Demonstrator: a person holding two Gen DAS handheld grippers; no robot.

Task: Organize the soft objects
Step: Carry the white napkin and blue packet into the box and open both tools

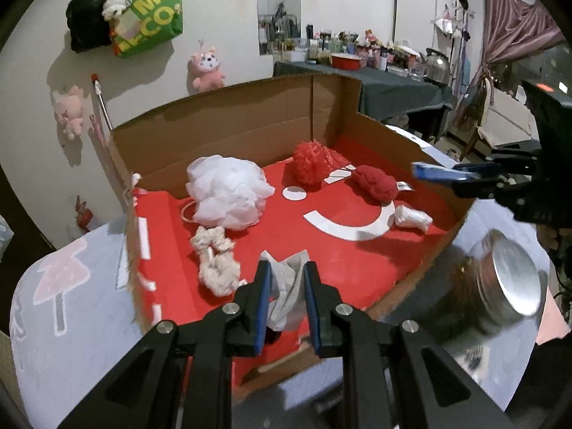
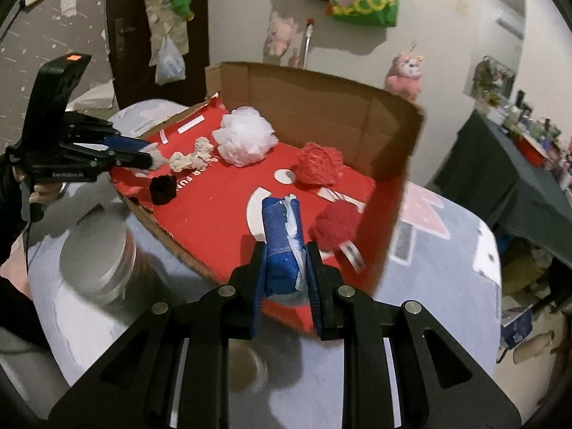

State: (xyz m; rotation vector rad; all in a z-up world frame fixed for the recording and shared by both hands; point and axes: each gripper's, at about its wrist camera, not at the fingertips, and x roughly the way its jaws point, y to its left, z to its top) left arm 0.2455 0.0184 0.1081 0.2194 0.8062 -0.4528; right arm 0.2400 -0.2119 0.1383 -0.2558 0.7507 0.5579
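L gripper is clamped on a crumpled pale grey-white cloth, pads pressing it from both sides, held above the near edge of the cardboard box. R gripper is squeezed on a blue item w/ a white strip that fills the gap between its jaws, hanging over the box's near right part; from the L cam the same gripper shows at far right w/ blue sticking out past the tips. The box has a red floor w/ white markings and brown walls standing at the far side and right; it sits on a table w/ a pale cloth printed w/ pink shapes. Inside the box: white mesh pouf at left-centre, cream scrunchie just near of it, red mesh pouf at the far side, dark red knitted item w/ a tag to its right, small white bundle near that by the right edge. R cam also shows a black fuzzy item at the box's near left edge. A jar w/ a metal lid stands on the table just outside the box, blurred. A person's hand grips the L gripper's handle. Plush toys and a green bag hang on the far wall.
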